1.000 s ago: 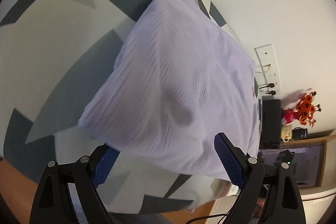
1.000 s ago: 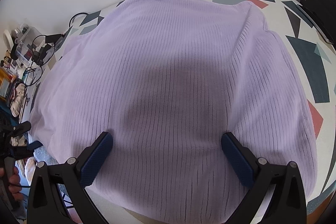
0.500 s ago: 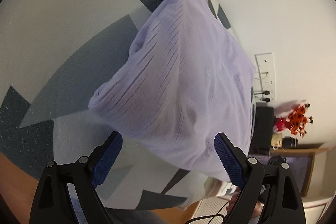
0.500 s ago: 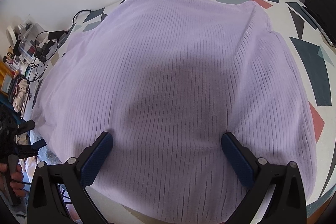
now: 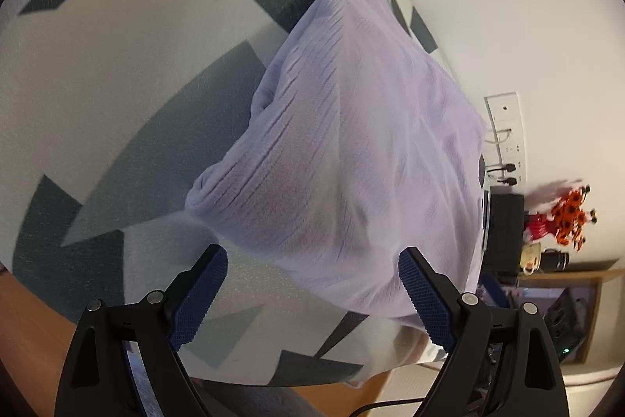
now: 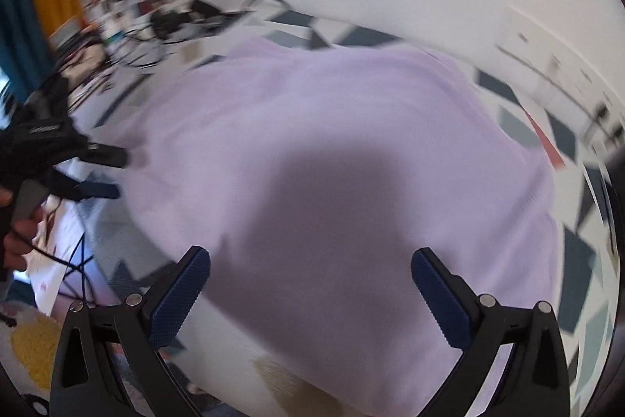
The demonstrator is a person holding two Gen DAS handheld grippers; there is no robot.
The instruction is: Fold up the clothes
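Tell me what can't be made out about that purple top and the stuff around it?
- Lilac garment: its sleeves and neckline, hidden in its own folds in both views.
- Clutter by the wall: smeared by motion blur in the right wrist view.
- Items on the shelf: too small, left wrist view.

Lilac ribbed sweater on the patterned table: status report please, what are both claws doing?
Left gripper open, empty. Right gripper open, empty, view blurred. Lilac ribbed sweater lies folded on grey-patterned table, ungripped. Nothing in the way.
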